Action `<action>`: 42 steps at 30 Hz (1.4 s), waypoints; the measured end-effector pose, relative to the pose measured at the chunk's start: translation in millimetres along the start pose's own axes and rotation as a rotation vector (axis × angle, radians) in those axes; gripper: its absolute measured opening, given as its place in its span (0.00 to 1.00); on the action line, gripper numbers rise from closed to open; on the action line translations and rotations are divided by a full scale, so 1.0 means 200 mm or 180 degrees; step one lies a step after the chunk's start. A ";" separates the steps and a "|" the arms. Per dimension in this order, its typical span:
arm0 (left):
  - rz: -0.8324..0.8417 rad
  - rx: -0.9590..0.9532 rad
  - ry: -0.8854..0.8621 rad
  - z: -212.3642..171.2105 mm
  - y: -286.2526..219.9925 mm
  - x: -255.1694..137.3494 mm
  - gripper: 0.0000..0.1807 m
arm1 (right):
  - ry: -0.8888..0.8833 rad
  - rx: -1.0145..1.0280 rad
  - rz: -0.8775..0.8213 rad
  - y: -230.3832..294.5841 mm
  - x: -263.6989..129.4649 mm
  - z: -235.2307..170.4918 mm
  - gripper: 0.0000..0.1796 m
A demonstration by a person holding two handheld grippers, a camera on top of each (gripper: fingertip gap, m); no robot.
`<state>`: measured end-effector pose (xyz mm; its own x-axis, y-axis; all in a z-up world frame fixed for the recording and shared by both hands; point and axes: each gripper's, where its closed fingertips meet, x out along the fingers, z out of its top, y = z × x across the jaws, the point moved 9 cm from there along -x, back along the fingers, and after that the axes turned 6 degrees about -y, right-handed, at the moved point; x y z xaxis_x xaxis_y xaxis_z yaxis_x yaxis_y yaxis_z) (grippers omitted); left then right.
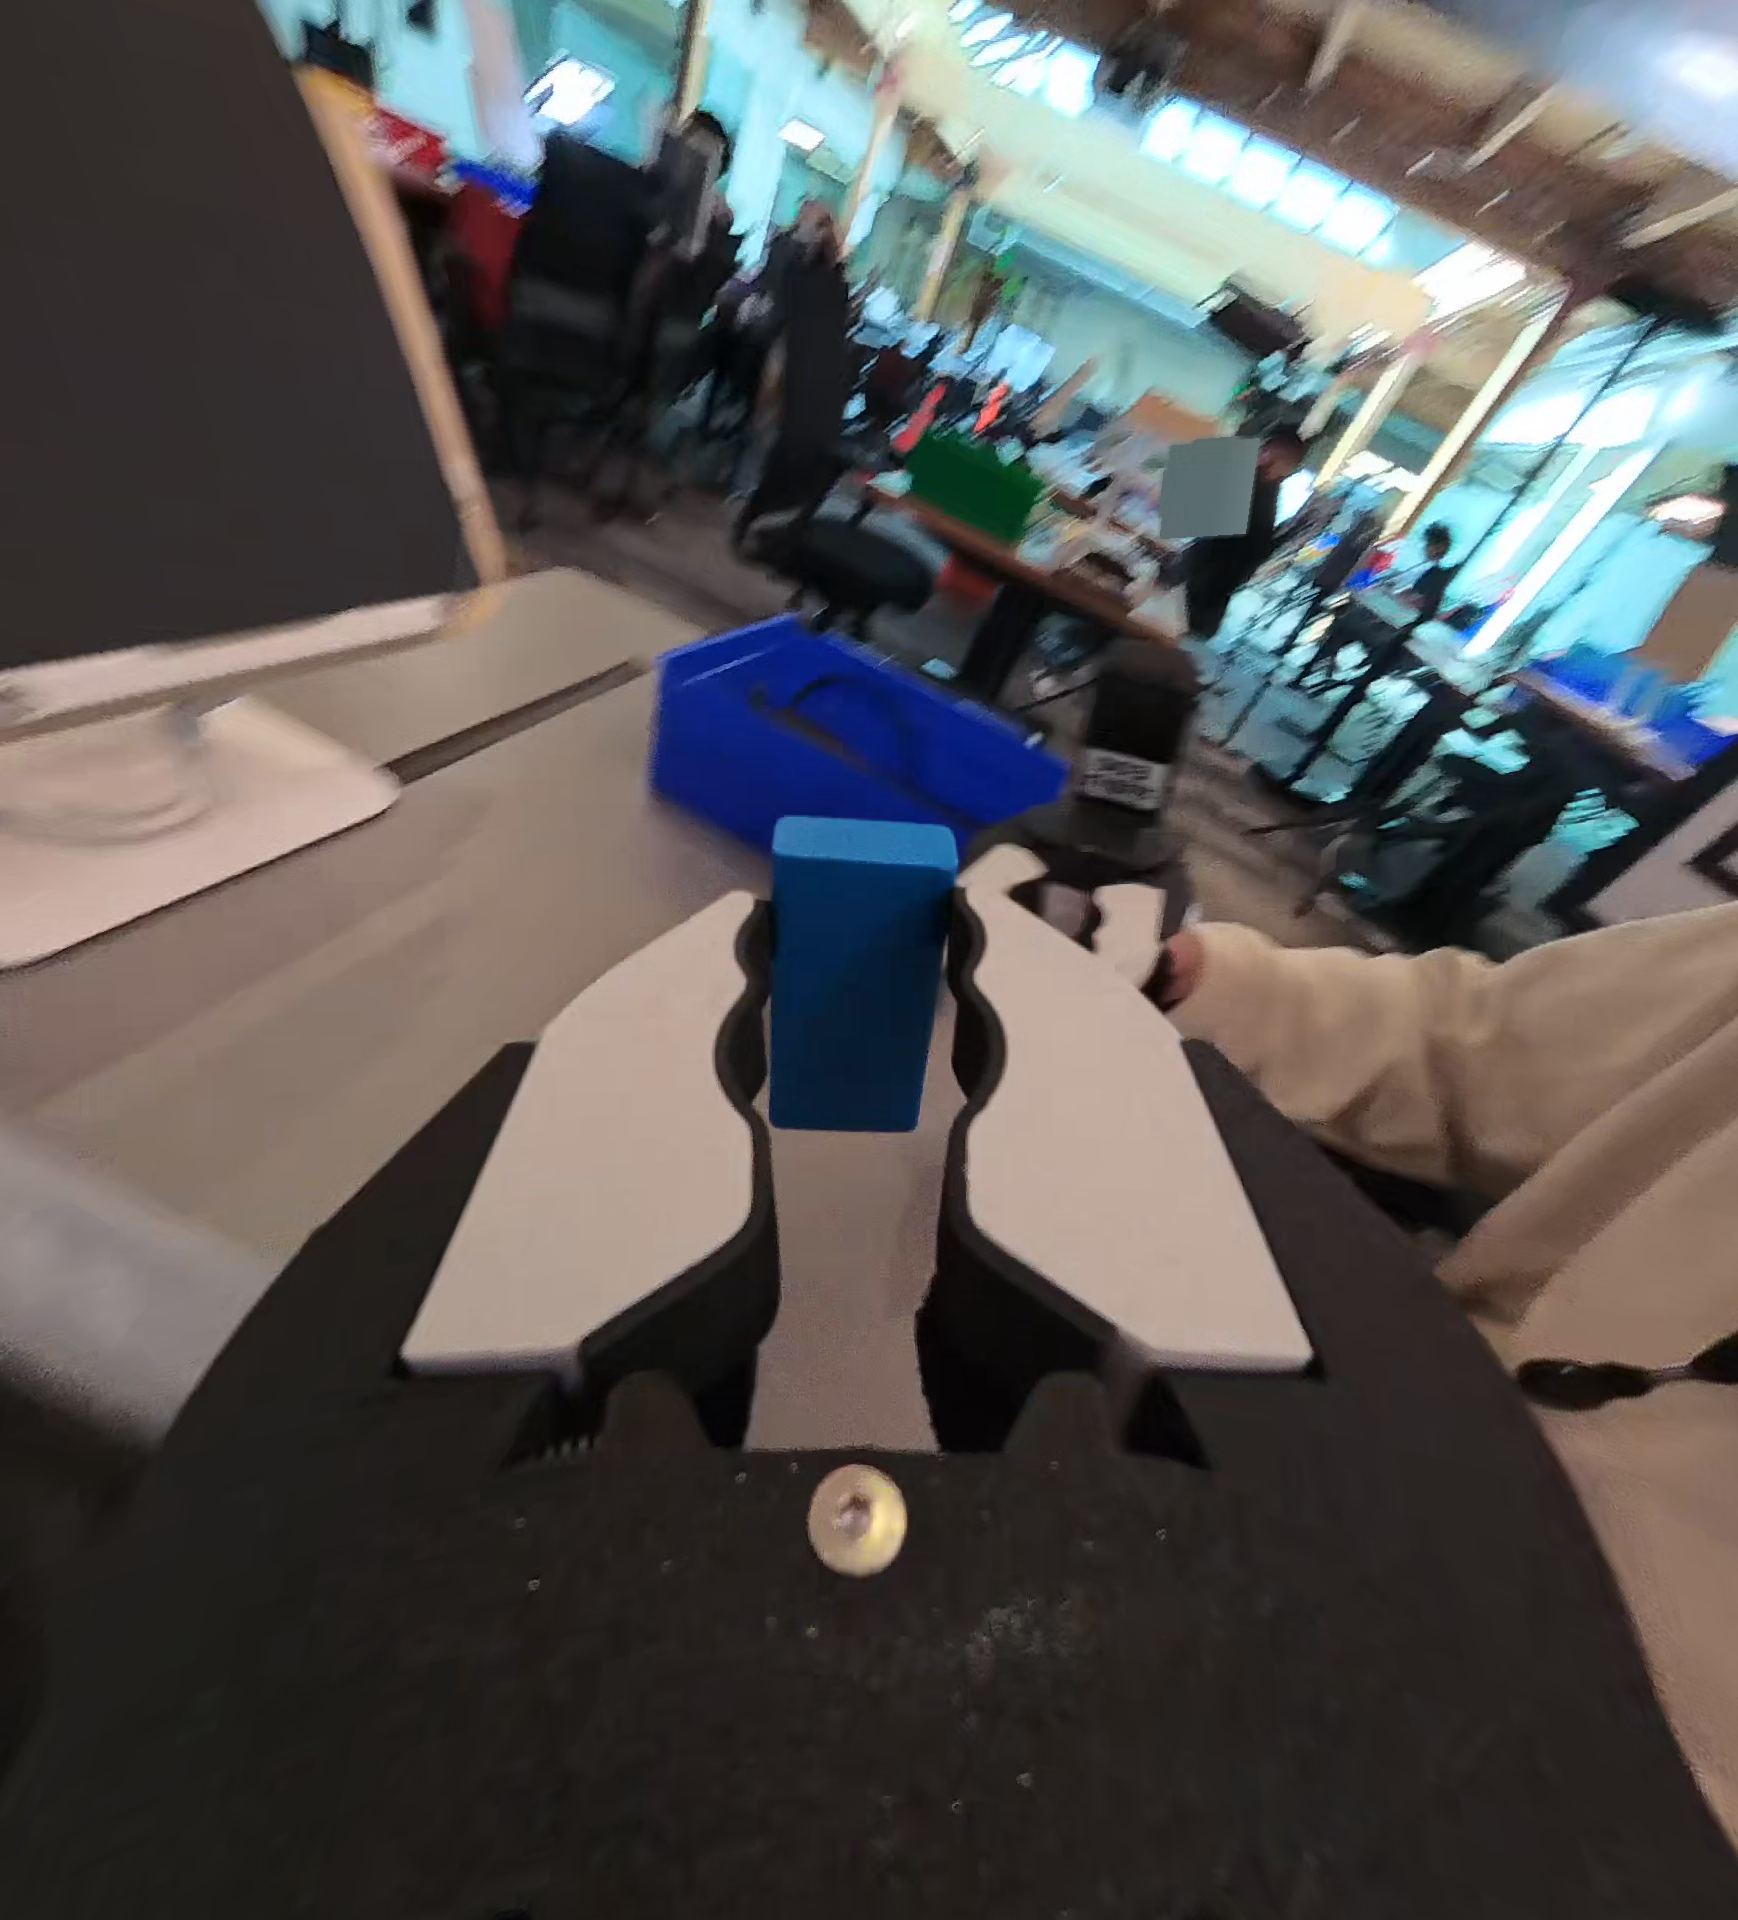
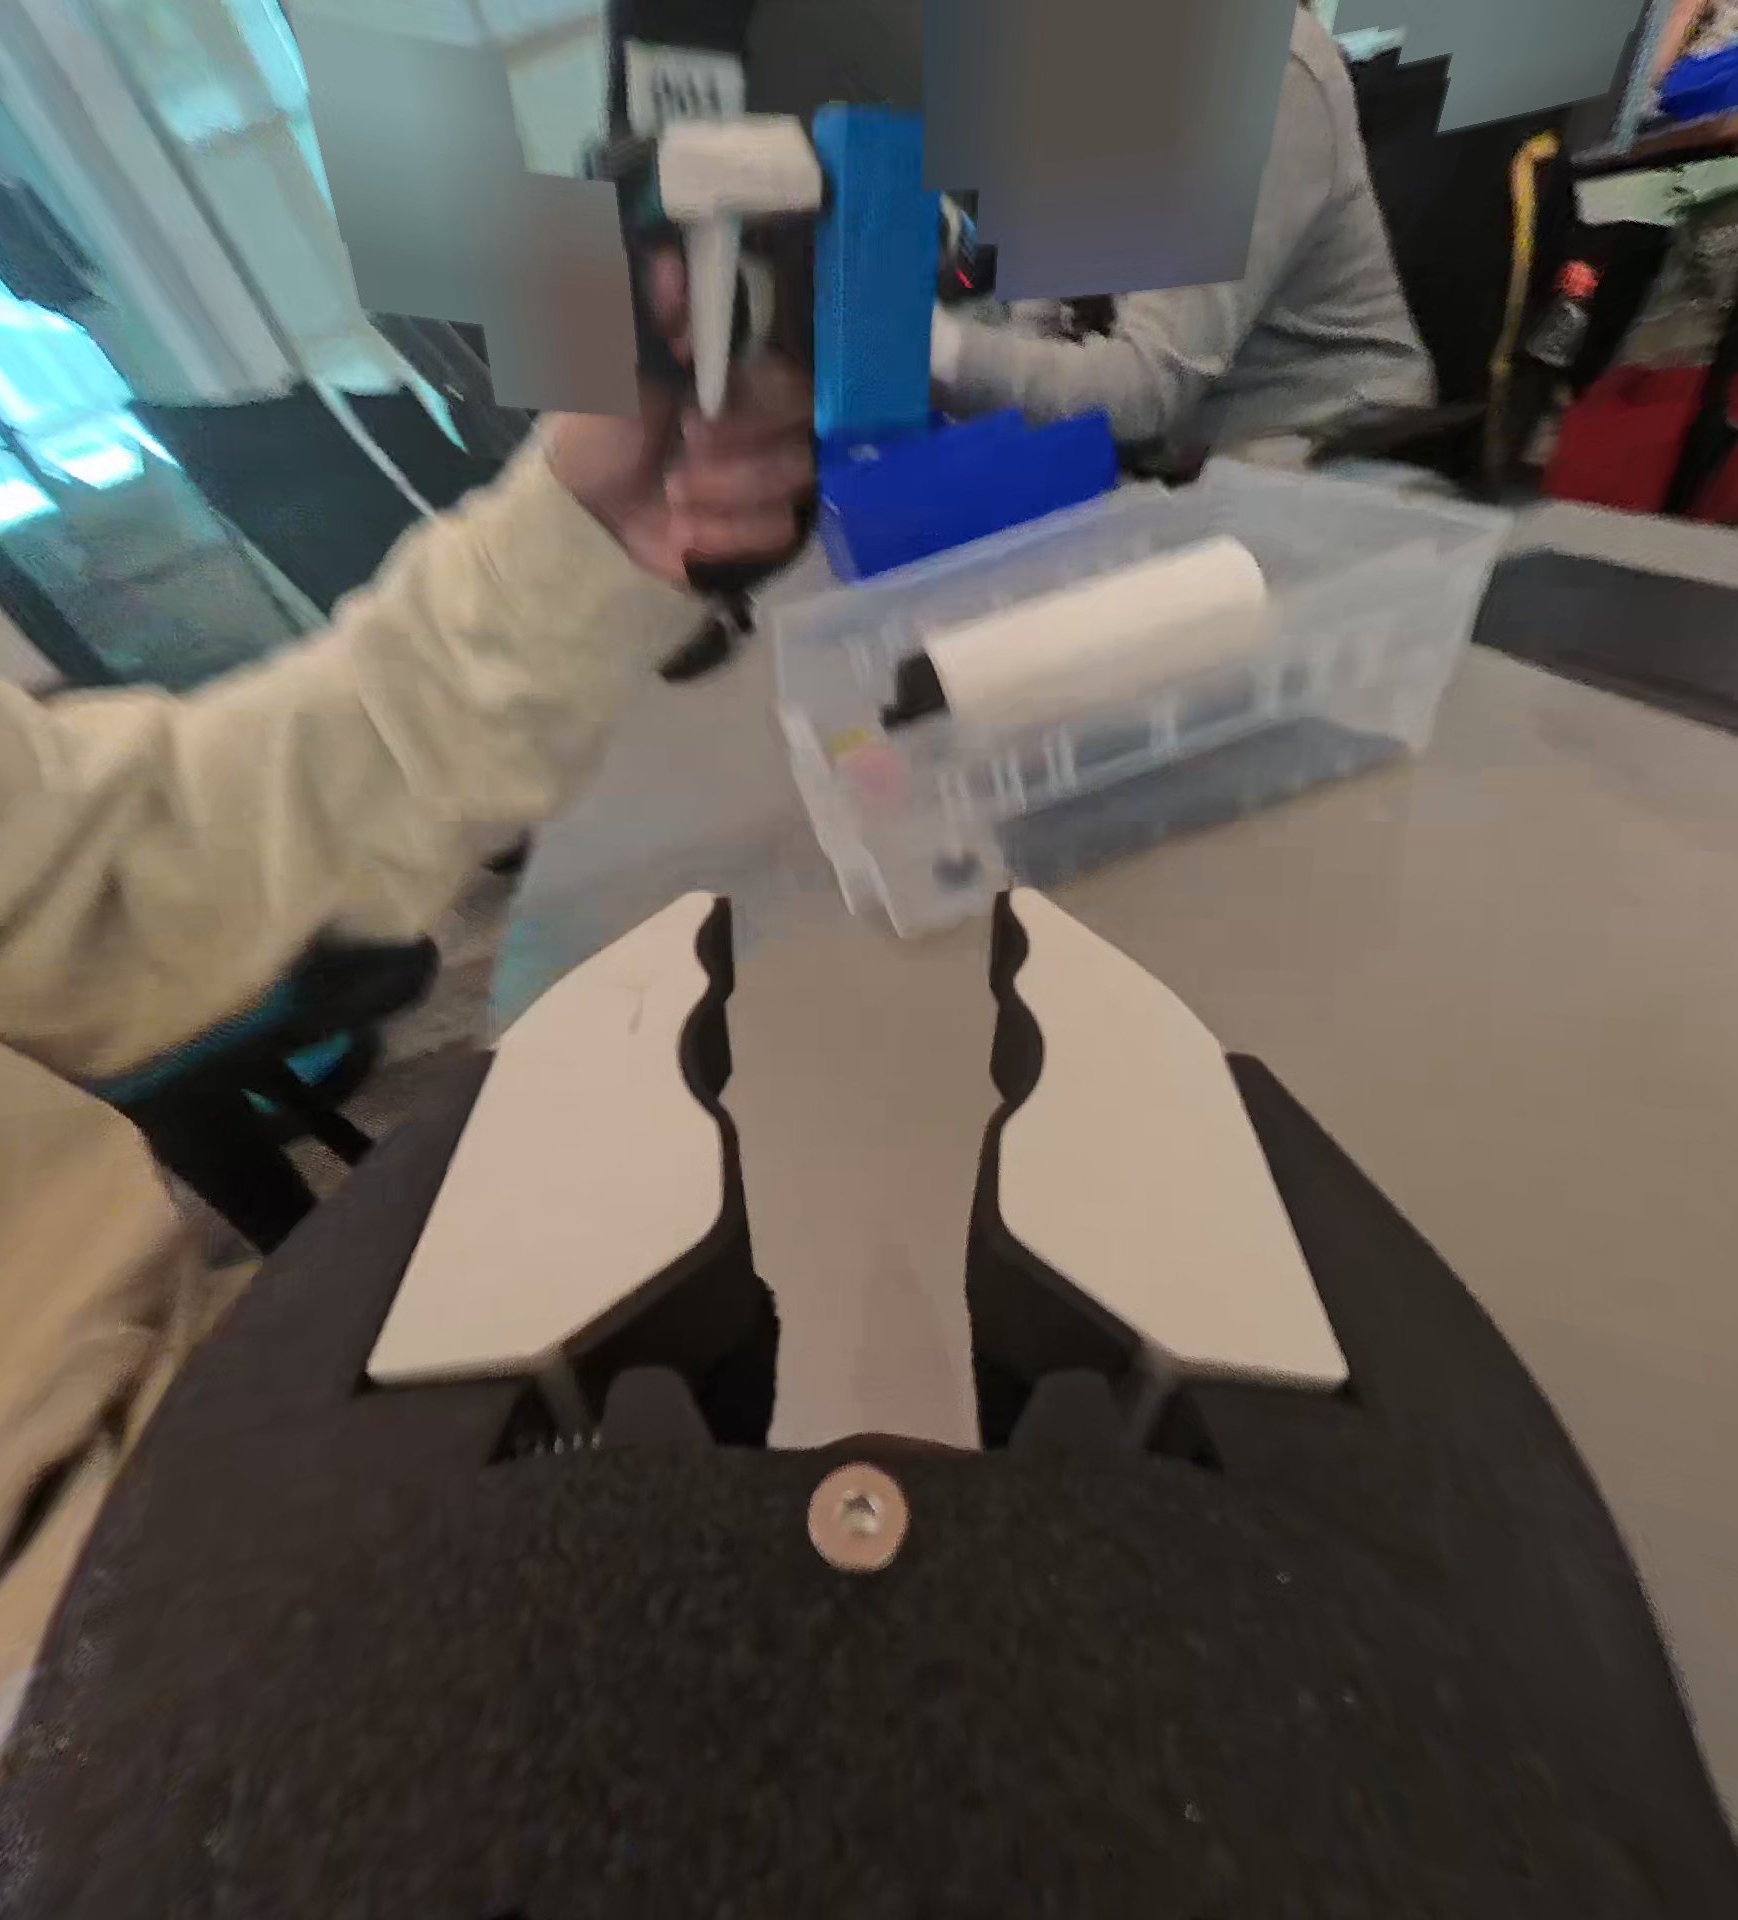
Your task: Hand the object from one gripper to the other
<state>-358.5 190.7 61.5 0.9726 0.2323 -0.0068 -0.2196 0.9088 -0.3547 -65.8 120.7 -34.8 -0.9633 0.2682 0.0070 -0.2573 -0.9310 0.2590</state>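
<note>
My left gripper is shut on a blue rectangular block, which stands upright between the jaws with its top above the fingertips. In the right wrist view the left gripper is held high at the upper middle, and the blue block hangs down from it. My right gripper is open and empty, low over the grey table, well apart from the block. The right gripper also shows in the left wrist view, just beyond and to the right of the block.
A blue bin stands on the table behind the block. A clear plastic box holds a white roll. A white pad lies at the left. A cream sleeve is at the right. A person in grey sits beyond the table. Tip to tip, the grippers are about 15 cm apart.
</note>
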 end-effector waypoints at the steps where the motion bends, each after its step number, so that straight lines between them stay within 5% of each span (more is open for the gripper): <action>1: -0.0154 -0.0029 -0.0091 0.01 -0.06 0.07 0.17 | -0.0072 0.0036 0.0149 0.00 0.04 0.09 0.28; 6: -0.0641 -0.0171 -0.0328 0.03 -0.28 0.34 0.17 | -0.0204 0.0286 0.0633 0.02 0.17 0.41 0.36; 14: -0.0719 -0.0328 -0.0146 -0.03 -0.37 0.49 0.17 | -0.0273 0.0439 0.0741 0.09 0.10 0.38 0.32; 17: -0.0772 -0.0339 -0.0179 -0.04 -0.37 0.55 0.18 | -0.0194 0.0474 0.0777 0.07 0.10 0.36 0.18; 23: -0.0583 -0.0209 -0.0019 -0.04 -0.36 0.56 0.17 | -0.0076 0.0457 0.0527 0.05 0.02 0.37 0.18; 28: -0.0257 0.0485 0.0282 0.01 -0.42 0.47 0.33 | 0.0221 0.0490 0.0540 0.06 -0.06 0.41 0.18; 33: -0.0592 0.1536 0.1173 -0.07 -0.60 0.34 0.35 | 0.1030 0.1148 0.1400 0.13 -0.17 0.35 0.18; 37: -0.0764 0.2255 0.1294 -0.13 -0.75 0.33 0.31 | 0.1480 0.1440 0.1952 0.19 -0.12 0.23 0.18; 42: -0.1193 0.2112 0.1476 -0.20 -0.81 0.38 0.24 | 0.1737 0.1553 0.2656 0.27 0.00 0.11 0.18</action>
<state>-245.2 47.1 80.4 0.8908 -0.1531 -0.4278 0.2601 0.9438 0.2038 -78.6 75.1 -0.2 -0.7555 -0.6540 -0.0387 0.4295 -0.5390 0.7246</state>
